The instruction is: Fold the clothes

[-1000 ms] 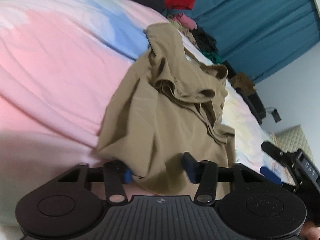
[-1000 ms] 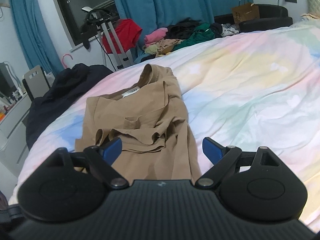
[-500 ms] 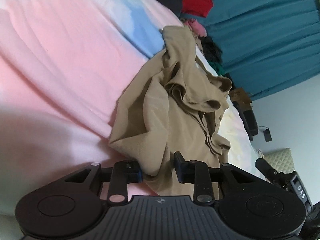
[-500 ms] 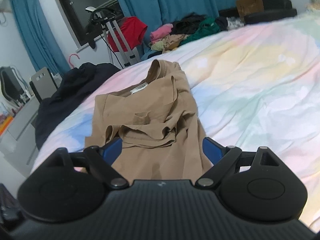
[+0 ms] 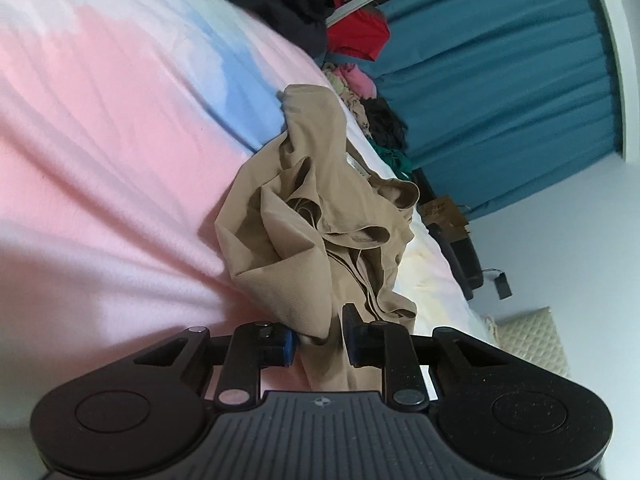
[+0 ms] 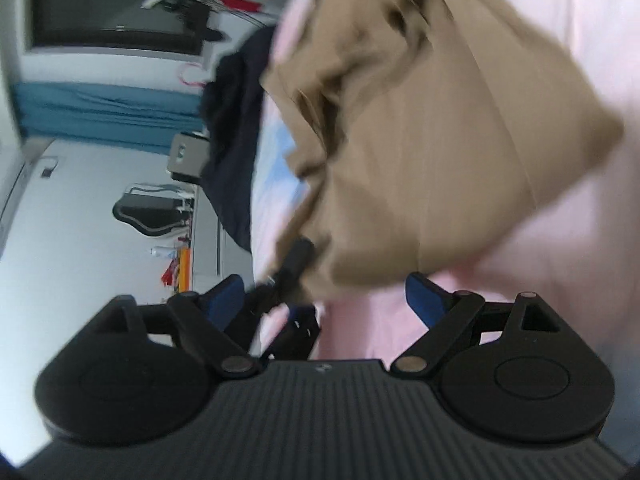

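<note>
Your left gripper [image 5: 318, 334] has closed in over the last second: its jaws stood wide around the hem of the tan T-shirt [image 5: 320, 216], and now they pinch a bunched corner of that fabric between the blue pads. The shirt has bunched up with it. A second ago it lay flatter on the pastel bedsheet [image 5: 100, 140]; now its near edge is pulled up into a ridge toward that gripper, while the collar end lies further up the bed near the blue patch.

Your right gripper [image 6: 324, 300] has swung hard. Half a second ago it looked level along the bed at the shirt; now its view is rolled on its side and blurred with motion, with the shirt [image 6: 432, 152] filling the frame close in front. Its jaws are spread wide and hold nothing. The left gripper [image 6: 294, 280] shows between them, clamped on the hem.

That suggests the shirt is being lifted to spread it out, not yet folded. You likely need a second grip on the shirt's free lower corner with your right gripper before pulling it flat.
</note>
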`<act>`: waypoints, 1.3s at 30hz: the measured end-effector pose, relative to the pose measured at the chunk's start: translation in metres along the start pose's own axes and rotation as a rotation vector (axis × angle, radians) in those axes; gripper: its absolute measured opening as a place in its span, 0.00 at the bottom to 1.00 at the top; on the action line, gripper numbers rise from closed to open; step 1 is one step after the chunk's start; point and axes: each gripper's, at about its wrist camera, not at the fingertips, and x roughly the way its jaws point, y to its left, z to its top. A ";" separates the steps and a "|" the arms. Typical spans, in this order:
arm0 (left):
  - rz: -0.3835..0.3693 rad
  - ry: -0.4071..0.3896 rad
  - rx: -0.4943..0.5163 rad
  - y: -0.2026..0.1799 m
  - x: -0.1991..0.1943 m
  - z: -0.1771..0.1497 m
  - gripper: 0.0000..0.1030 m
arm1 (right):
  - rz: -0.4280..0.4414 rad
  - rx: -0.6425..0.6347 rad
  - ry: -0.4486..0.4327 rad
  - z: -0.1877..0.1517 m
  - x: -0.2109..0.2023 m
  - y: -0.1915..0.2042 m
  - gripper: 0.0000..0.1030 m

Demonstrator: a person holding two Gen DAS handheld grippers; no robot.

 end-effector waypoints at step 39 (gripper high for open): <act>-0.144 0.068 -0.181 0.020 0.026 0.004 0.09 | -0.043 0.039 -0.246 0.020 -0.032 -0.014 0.15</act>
